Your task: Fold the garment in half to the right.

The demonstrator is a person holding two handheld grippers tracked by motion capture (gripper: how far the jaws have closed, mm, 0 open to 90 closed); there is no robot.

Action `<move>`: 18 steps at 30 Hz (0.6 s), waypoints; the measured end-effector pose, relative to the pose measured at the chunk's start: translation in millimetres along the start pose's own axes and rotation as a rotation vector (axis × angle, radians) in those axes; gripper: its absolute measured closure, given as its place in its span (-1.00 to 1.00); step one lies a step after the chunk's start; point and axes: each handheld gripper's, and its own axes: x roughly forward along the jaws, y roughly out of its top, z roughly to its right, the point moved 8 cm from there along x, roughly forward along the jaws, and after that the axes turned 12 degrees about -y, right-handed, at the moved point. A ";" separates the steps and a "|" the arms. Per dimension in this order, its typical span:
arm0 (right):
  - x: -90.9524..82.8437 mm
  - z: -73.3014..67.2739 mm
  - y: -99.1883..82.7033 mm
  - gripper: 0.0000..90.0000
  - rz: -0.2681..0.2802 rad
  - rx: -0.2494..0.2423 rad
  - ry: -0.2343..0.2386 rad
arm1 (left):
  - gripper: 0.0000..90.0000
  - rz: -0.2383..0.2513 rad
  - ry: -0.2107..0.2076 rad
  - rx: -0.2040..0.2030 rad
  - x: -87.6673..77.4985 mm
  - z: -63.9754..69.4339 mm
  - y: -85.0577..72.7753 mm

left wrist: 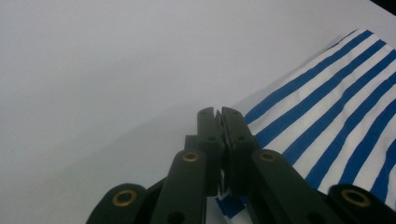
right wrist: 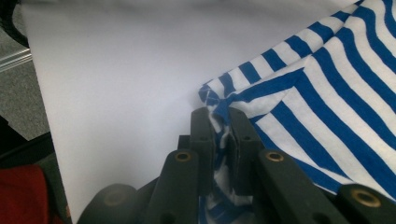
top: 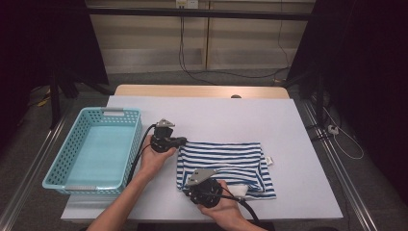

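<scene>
White sheeting covers the desk (top: pixel 211 115), with a strip of bare wood showing along its far edge and dark curtains hanging at both sides of the room. Along the left edge of the desk sits a light blue perforated basket (top: pixel 60 161), its long side running from the near edge toward the far one.

Just right of the basket, the left gripper (top: pixel 182 141) is held in the person's left hand (top: pixel 155 159), with its black cable looping back along the forearm. It points toward the right, at the far left corner of a folded blue-and-white striped shirt (top: pixel 226 163). In the left gripper view its jaws stand pressed together, and a scrap of blue cloth shows down between them near the base, so the left gripper (left wrist: pixel 221 112) looks clamped on the hem of the striped shirt (left wrist: pixel 336 116).

The shirt lies flat at the middle of the desk, nearer the near edge than the far one, with a small white tag (top: pixel 269 160) sticking out at its right side.

At the shirt's near left corner is the right gripper (top: pixel 188 188), carried in the right hand (top: pixel 226 204). In the right gripper view the right gripper (right wrist: pixel 219 112) has its jaws closed on a bunched fold of the striped shirt (right wrist: pixel 327 79), with cloth squeezed between the pads.
</scene>
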 end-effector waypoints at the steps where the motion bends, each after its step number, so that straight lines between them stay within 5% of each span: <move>1: 0.0 1.2 -0.2 0.86 0.003 -0.021 -0.005 | 0.94 0.012 0.001 -0.013 0.6 0.0 0.5; 6: -3.5 2.1 3.5 0.87 0.035 0.014 0.019 | 0.94 -0.007 -0.019 -0.001 -4.7 0.2 1.1; 8: -5.8 3.1 5.3 0.87 0.052 0.016 0.027 | 0.94 0.026 -0.015 -0.003 -5.6 -0.2 4.6; 9: -7.4 3.6 6.1 0.87 0.056 0.029 0.031 | 0.94 0.057 -0.025 -0.049 -4.2 3.2 6.0; 11: -9.7 5.6 8.4 0.87 0.073 0.035 0.046 | 0.94 0.057 -0.018 -0.028 -6.6 1.1 7.3; 18: -16.9 9.0 16.9 0.87 0.115 0.069 0.073 | 0.94 0.089 -0.021 -0.050 -14.4 0.4 12.0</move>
